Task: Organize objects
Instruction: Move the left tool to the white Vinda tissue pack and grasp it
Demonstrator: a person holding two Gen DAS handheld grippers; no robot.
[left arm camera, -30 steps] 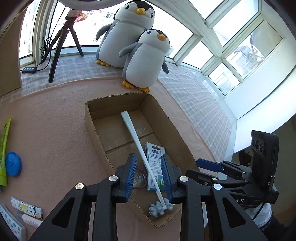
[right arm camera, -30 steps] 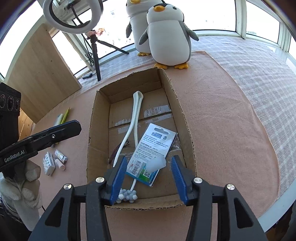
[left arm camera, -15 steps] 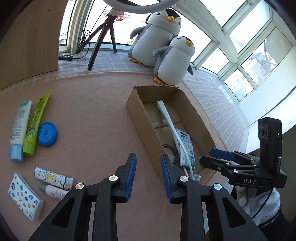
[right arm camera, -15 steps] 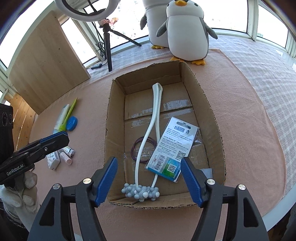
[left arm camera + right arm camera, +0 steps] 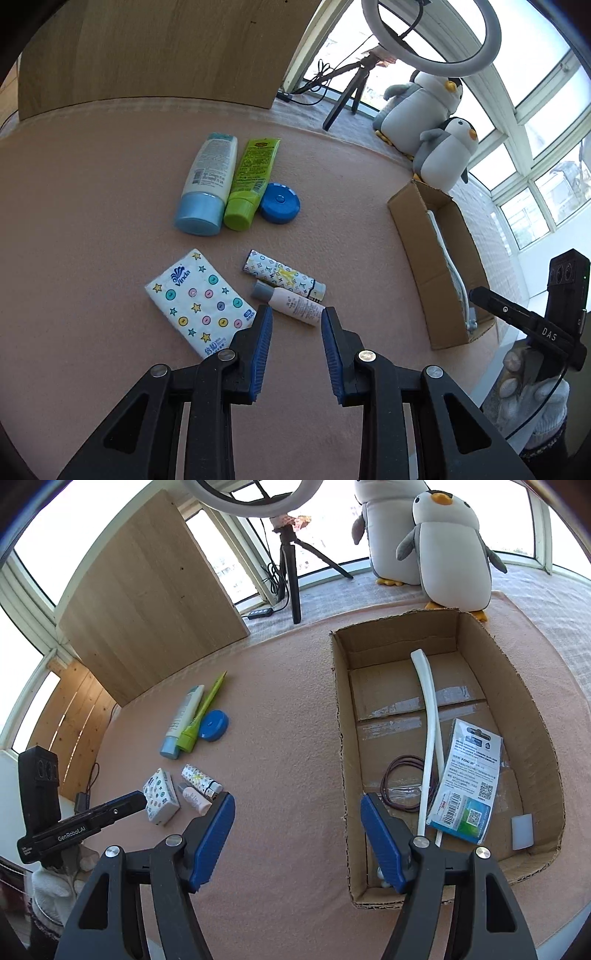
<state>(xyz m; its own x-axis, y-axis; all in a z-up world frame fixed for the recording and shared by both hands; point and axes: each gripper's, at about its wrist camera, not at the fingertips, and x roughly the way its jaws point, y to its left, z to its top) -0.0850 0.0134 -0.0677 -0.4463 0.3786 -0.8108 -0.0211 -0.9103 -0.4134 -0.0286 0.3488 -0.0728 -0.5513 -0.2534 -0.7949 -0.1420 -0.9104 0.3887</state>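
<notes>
- Your left gripper (image 5: 296,318) has swung away from the cardboard box (image 5: 546,760) since a second ago; it now hangs over the loose items on the pink mat (image 5: 92,258), jaws narrowly parted and empty, just near of the small pink bottle (image 5: 291,303).
- Your right gripper (image 5: 297,812) has slid left too: it was centred over the near end of the box, and now its right finger overlaps the box's left wall while the left finger is over bare mat. Its jaws stand wider than a second ago, released, holding nothing.
- The box sits on the right of the mat, open-topped, below the two plush penguins (image 5: 448,546). In it: a long white massage stick (image 5: 428,738) lying far to near, a carded package (image 5: 469,779) against its right side, a dark hair-tie loop (image 5: 400,786) to its left, and a small white piece (image 5: 522,830) in the near right corner.
- Still outside, well left of the box: a Vinda tissue pack (image 5: 197,295), a white tube with a blue cap (image 5: 207,184), a green tube (image 5: 249,181), a patterned tube (image 5: 284,275), and a blue round case (image 5: 279,203).
</notes>
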